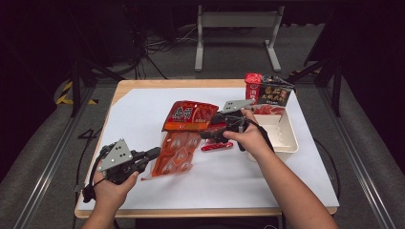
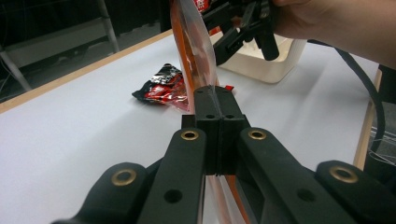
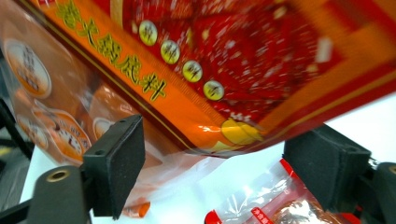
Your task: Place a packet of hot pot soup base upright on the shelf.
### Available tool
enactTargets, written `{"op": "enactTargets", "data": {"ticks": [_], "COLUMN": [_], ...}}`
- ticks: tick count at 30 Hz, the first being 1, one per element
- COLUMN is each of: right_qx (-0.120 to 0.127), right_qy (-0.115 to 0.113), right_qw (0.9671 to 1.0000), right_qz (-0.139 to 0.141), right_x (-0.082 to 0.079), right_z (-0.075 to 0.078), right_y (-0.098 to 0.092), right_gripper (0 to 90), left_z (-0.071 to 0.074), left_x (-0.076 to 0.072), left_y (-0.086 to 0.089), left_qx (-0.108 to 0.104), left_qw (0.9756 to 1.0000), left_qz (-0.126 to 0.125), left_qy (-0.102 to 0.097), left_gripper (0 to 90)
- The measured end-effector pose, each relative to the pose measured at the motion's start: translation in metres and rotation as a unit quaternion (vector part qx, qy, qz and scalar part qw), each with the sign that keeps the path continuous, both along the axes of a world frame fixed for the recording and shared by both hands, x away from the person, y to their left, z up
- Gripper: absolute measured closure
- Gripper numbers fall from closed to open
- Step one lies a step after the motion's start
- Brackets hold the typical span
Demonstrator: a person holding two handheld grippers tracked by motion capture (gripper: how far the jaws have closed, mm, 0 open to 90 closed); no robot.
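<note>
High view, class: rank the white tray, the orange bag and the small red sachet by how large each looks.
1. Orange bag and white tray: near alike, and the right hand covers part of the tray, so unranked.
2. Small red sachet, clearly smallest.

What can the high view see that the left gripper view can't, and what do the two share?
High view alone: the dark upright packets behind the tray, and the orange bag's printed front. Left gripper view alone: the left tool pinched shut on that bag's edge, and a crumpled red-black wrapper beyond. Both: the bag, white tray and right tool.
</note>
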State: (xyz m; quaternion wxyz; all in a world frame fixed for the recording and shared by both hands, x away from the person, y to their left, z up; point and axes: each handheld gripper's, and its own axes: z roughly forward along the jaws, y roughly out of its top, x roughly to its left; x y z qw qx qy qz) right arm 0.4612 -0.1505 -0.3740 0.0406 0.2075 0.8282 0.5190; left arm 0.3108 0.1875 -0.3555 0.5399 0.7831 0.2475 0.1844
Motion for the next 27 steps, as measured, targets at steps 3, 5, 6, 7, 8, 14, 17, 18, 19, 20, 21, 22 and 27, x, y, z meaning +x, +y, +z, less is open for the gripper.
{"op": "enactTargets", "data": {"ticks": [3, 5, 6, 7, 8, 14, 17, 18, 19, 20, 21, 22, 27], "right_qx": [-0.002, 0.005, 0.008, 0.008, 0.012, 0.024, 0.030, 0.033, 0.034, 0.035, 0.033, 0.028, 0.048], "right_qy": [0.002, 0.005, 0.007, 0.007, 0.010, 0.021, 0.026, 0.028, 0.031, 0.032, 0.030, 0.029, 0.039], "right_qw": [0.9999, 0.9999, 0.9998, 0.9998, 0.9997, 0.9992, 0.9988, 0.9987, 0.9986, 0.9986, 0.9986, 0.9986, 0.9973], "right_qz": [0.012, 0.014, 0.015, 0.015, 0.017, 0.025, 0.027, 0.026, 0.025, 0.025, 0.029, 0.033, 0.041], "right_x": [-0.0004, 0.0008, 0.0012, 0.0012, 0.0018, 0.0032, 0.0034, 0.0035, 0.0035, 0.0035, 0.0038, 0.0039, 0.0019], "right_z": [-0.0023, -0.0033, -0.0036, -0.0036, -0.0040, -0.0076, -0.0079, -0.0079, -0.0077, -0.0076, -0.0076, -0.0075, -0.0075], "right_y": [0.0045, 0.0051, 0.0050, 0.0050, 0.0049, 0.0056, 0.0056, 0.0051, 0.0044, 0.0040, 0.0034, 0.0030, 0.0064], "right_gripper": [19.4, 19.5, 19.5, 19.5, 19.5, 19.6, 22.4, 24.2, 25.9, 27.8, 32.7, 34.7, 35.8], "left_z": [0.0000, -0.0005, -0.0005, -0.0006, -0.0007, -0.0011, -0.0016, -0.0019, -0.0020, -0.0024, -0.0026, -0.0033, -0.0060], "left_x": [0.0007, 0.0013, 0.0015, 0.0017, 0.0018, 0.0027, 0.0033, 0.0036, 0.0039, 0.0049, 0.0056, 0.0068, 0.0097], "left_y": [0.0001, 0.0012, 0.0015, 0.0017, 0.0019, 0.0031, 0.0038, 0.0041, 0.0042, 0.0041, 0.0042, 0.0041, 0.0051], "left_qx": [0.000, -0.002, -0.001, -0.002, -0.002, 0.000, 0.001, 0.001, 0.003, 0.005, 0.007, 0.007, 0.003], "left_qw": [1.0000, 1.0000, 1.0000, 1.0000, 1.0000, 0.9999, 0.9999, 0.9999, 0.9998, 0.9997, 0.9996, 0.9994, 0.9990], "left_qz": [0.003, 0.005, 0.005, 0.006, 0.005, 0.008, 0.010, 0.011, 0.012, 0.015, 0.019, 0.019, 0.025], "left_qy": [0.000, 0.002, 0.002, 0.003, 0.003, 0.006, 0.008, 0.011, 0.013, 0.018, 0.020, 0.027, 0.038], "left_gripper": [90.0, 90.0, 90.0, 90.0, 90.0, 90.0, 90.0, 90.0, 90.0, 90.0, 90.0, 89.3, 82.5]}}
